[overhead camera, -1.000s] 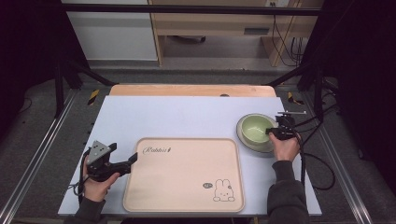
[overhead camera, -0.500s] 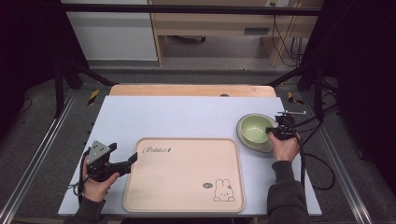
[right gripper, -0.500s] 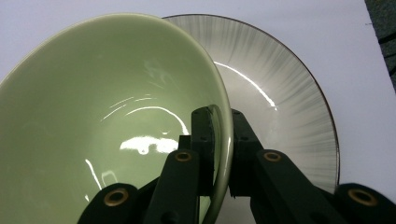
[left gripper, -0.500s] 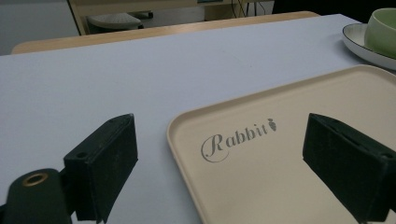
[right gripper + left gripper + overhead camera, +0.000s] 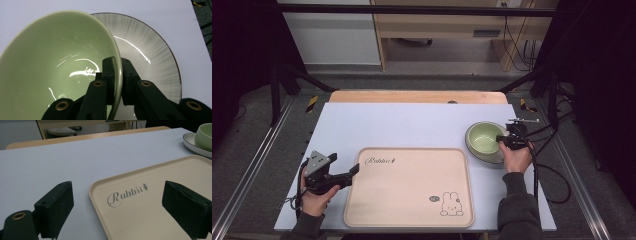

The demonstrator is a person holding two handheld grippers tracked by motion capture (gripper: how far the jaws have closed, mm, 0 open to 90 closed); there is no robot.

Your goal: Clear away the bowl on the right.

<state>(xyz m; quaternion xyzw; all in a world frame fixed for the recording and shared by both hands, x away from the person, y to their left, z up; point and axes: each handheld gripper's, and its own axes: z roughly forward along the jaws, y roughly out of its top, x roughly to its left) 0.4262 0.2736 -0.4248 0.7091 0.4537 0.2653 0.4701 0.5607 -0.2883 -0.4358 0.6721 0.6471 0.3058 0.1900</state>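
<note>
The green bowl (image 5: 485, 139) is sitting on a grey plate (image 5: 492, 157) at the right side of the table (image 5: 412, 125), and the right gripper (image 5: 504, 141) is clamping its near rim, one jaw inside the bowl and one outside. The right gripper view is showing that pinch up close: the thin rim of the bowl (image 5: 62, 65) is passing between the two black jaws of the right gripper (image 5: 119, 82), with the plate (image 5: 152, 55) spreading out behind. Nothing is looking different from half a second ago; bowl, tray and both hands are lying as they did. The beige tray (image 5: 412, 187) is resting just beside the bowl, toward the middle. The left gripper (image 5: 354, 171) is hovering at the tray's left edge with its jaws wide apart, and the left gripper view is showing the "Rabbit" lettering (image 5: 126, 195) between them.
</note>
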